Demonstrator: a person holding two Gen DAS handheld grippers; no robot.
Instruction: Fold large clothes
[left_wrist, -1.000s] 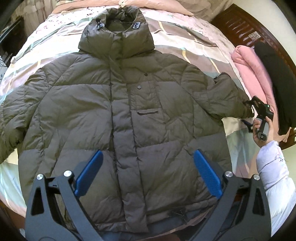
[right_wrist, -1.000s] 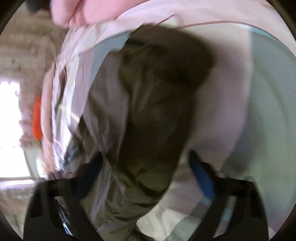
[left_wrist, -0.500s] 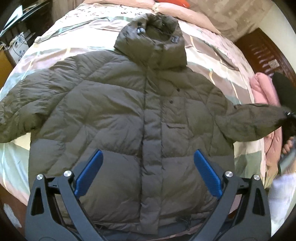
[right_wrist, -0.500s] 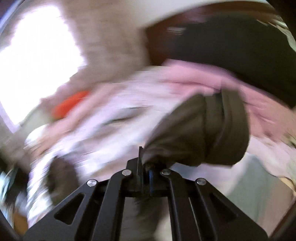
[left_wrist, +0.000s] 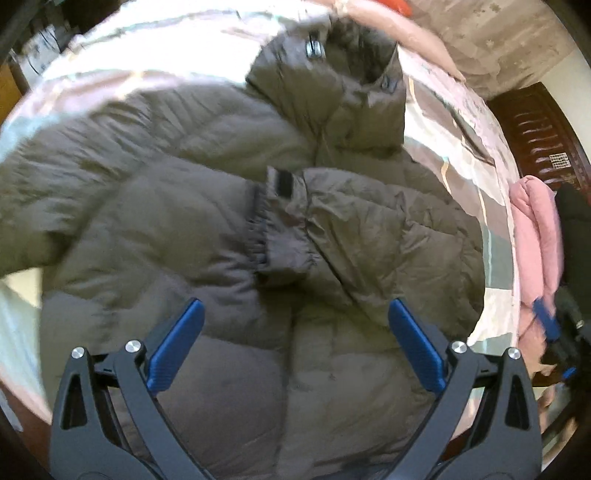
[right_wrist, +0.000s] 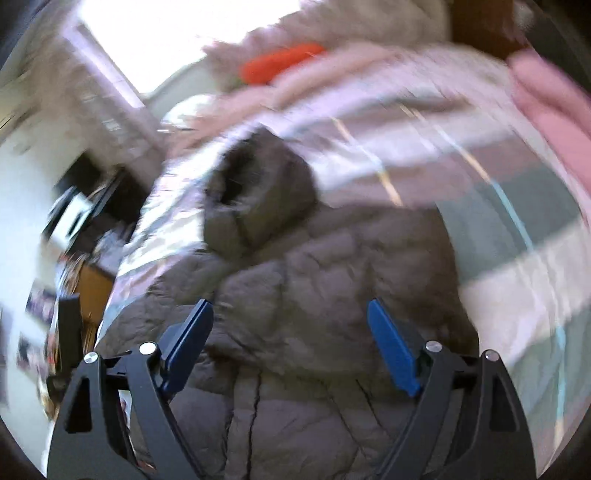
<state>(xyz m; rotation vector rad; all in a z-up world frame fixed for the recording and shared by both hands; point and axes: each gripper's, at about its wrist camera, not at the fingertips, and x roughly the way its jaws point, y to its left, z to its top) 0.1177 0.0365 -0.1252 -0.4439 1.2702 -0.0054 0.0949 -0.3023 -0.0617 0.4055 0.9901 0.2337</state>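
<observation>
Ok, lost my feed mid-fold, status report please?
Left gripper open, empty. Right gripper open, empty. Jacket flat on bed, right sleeve folded across chest. Nothing blocking.

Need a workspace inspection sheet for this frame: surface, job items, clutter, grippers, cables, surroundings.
Surface: bed with a striped pastel cover.
Job's things: olive puffer jacket lies front up, hood toward the headboard; one sleeve folded across the chest, cuff near the middle; the other sleeve spread out.
Clutter: pink garment and a dark garment at the bed edge.
Grippers: left gripper open above the hem, empty; right gripper open above the jacket, empty.
Cables: nothing seen.
Surroundings: dark wooden headboard, bright window, orange item; blurred.
</observation>
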